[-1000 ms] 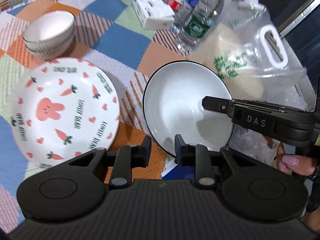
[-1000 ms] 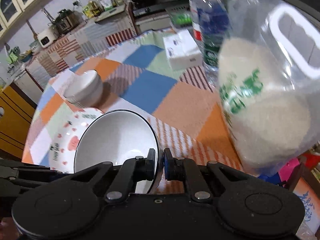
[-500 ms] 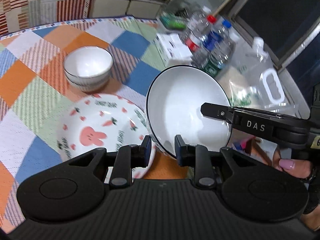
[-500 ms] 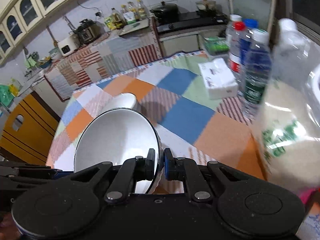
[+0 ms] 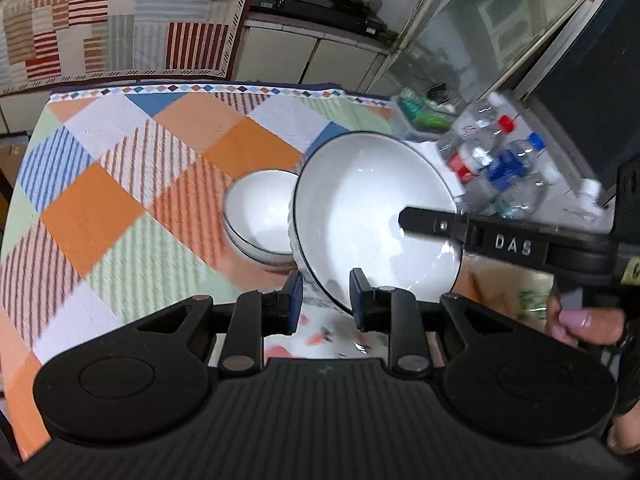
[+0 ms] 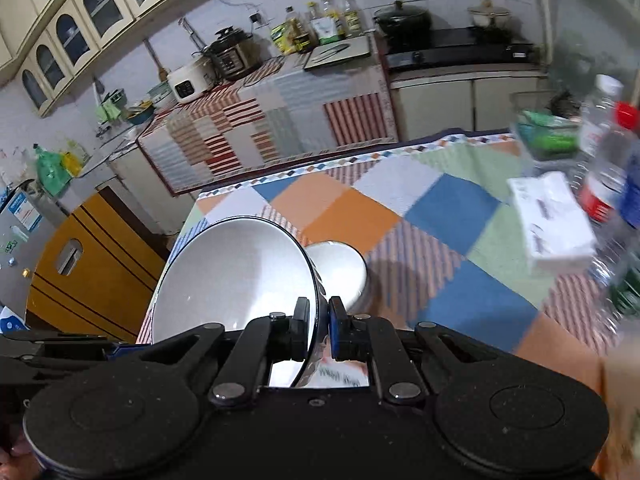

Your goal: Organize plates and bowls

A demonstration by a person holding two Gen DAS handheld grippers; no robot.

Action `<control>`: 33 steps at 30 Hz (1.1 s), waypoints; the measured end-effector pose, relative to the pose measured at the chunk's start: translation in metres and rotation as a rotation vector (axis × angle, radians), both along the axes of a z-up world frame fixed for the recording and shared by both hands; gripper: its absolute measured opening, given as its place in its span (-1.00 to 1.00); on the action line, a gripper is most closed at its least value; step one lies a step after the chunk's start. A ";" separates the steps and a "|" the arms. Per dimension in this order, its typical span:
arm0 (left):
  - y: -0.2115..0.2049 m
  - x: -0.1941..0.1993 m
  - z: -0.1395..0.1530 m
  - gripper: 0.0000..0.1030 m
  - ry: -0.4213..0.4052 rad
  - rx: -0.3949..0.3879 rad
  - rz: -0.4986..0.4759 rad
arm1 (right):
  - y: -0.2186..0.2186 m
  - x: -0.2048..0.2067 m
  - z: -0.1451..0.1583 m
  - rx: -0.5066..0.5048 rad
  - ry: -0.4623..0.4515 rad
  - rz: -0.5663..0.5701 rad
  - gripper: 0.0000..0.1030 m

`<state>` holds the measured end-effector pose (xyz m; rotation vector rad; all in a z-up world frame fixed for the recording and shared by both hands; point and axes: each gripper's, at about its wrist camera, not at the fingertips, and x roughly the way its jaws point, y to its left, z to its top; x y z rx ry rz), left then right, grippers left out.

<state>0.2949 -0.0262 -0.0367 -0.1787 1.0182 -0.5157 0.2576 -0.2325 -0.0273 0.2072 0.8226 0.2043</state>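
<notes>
Right wrist: bowl rim (image 6: 315,280) between fingers (image 6: 301,330).

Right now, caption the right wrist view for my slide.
Right gripper clamps the tilted large white bowl by its rim, beside the small bowls on the checked tablecloth.

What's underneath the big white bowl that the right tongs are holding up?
Under the big white bowl a slice of the carrot-print plate shows, with the small white bowl on the tablecloth beside it. The rest of the plate is covered by the bowl and tongs.
</notes>
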 end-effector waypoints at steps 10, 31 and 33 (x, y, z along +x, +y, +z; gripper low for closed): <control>-0.001 0.065 -0.033 -0.54 0.029 0.032 0.013 | 0.013 0.058 -0.030 -0.054 -0.041 0.020 -0.75; -0.022 0.111 -0.094 -0.55 0.122 0.190 -0.032 | 0.053 0.076 -0.087 -0.422 -0.141 0.089 -0.73; -0.023 0.112 -0.097 -0.55 0.123 0.194 -0.026 | 0.058 0.076 -0.090 -0.469 -0.145 0.109 -0.72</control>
